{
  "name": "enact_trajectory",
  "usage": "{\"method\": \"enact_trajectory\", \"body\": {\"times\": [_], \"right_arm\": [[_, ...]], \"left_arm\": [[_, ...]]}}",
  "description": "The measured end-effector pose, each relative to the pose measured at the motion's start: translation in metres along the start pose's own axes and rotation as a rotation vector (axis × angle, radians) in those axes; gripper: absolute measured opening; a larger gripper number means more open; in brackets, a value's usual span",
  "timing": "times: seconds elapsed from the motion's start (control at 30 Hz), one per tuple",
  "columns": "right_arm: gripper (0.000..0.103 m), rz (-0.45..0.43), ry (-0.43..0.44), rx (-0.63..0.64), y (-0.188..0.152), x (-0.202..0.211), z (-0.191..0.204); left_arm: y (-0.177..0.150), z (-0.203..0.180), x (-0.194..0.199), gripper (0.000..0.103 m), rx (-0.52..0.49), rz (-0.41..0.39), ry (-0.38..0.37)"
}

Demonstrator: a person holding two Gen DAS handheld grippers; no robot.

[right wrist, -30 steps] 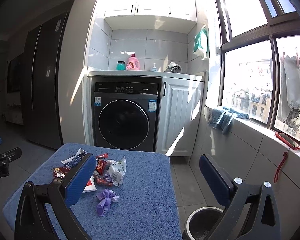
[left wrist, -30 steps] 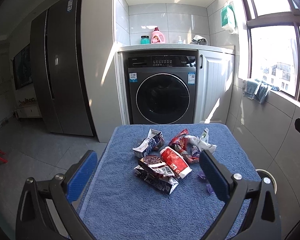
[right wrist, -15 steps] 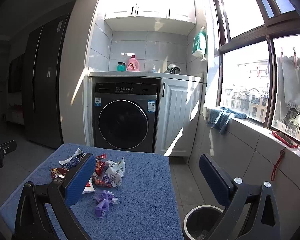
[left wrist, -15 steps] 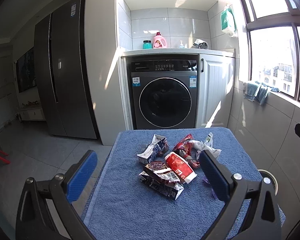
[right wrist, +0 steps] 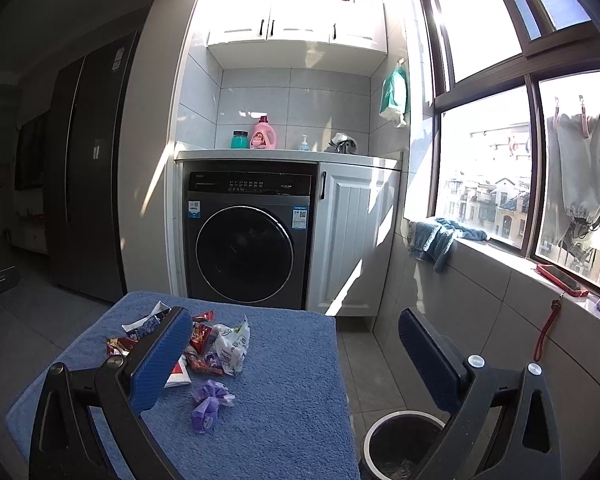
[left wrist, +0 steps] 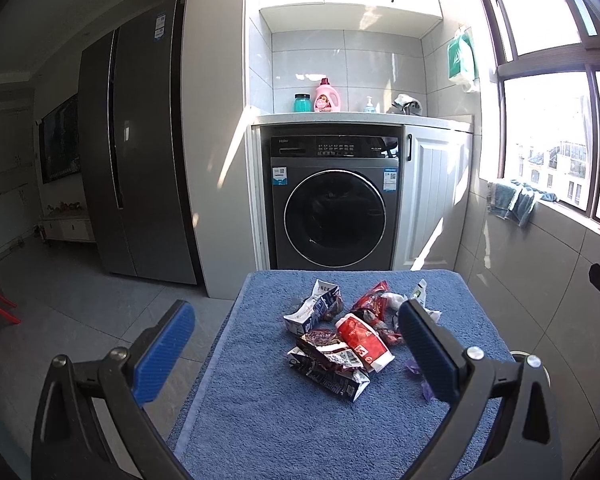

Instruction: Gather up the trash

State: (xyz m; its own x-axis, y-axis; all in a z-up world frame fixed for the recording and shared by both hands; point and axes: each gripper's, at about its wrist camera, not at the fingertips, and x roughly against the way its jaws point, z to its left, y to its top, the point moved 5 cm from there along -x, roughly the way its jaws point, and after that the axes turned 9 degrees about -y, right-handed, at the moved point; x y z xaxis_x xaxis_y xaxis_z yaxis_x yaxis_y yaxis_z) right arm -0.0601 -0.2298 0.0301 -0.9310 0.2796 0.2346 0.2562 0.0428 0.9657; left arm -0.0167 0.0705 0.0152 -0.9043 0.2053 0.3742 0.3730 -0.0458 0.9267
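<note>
Left wrist view: left gripper [left wrist: 296,344] at frame bottom, blue pads wide apart, holding nothing. Trash pile [left wrist: 342,344] sits mid-frame on blue towel-covered table [left wrist: 260,432]: white carton [left wrist: 312,310], red packet [left wrist: 364,340], dark wrappers [left wrist: 326,364]. Washing machine [left wrist: 334,204] behind, center.

Right wrist view: right gripper [right wrist: 296,344] at bottom, pads spread, empty. Same pile lower left, partly behind the left pad; purple wrapper [right wrist: 210,404] lies apart, nearer the camera. Trash bin [right wrist: 400,446] on floor, lower right, beside the table.
</note>
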Motion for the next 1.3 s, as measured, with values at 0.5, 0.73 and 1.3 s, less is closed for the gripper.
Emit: {"method": "enact_trajectory", "body": {"times": [0.5, 0.73, 1.3], "right_arm": [[0.103, 0.038, -0.025, 0.04, -0.009, -0.009, 0.006], [0.103, 0.064, -0.038, 0.052, -0.019, -0.011, 0.005], [0.103, 0.112, -0.019, 0.05, -0.038, -0.017, -0.002]], "left_arm": [[-0.014, 0.0, -0.019, 0.102, 0.025, 0.037, -0.053], [-0.013, -0.016, -0.036, 0.102, 0.017, 0.069, -0.091], [-0.015, -0.042, -0.041, 0.102, -0.023, 0.08, -0.089]]}}
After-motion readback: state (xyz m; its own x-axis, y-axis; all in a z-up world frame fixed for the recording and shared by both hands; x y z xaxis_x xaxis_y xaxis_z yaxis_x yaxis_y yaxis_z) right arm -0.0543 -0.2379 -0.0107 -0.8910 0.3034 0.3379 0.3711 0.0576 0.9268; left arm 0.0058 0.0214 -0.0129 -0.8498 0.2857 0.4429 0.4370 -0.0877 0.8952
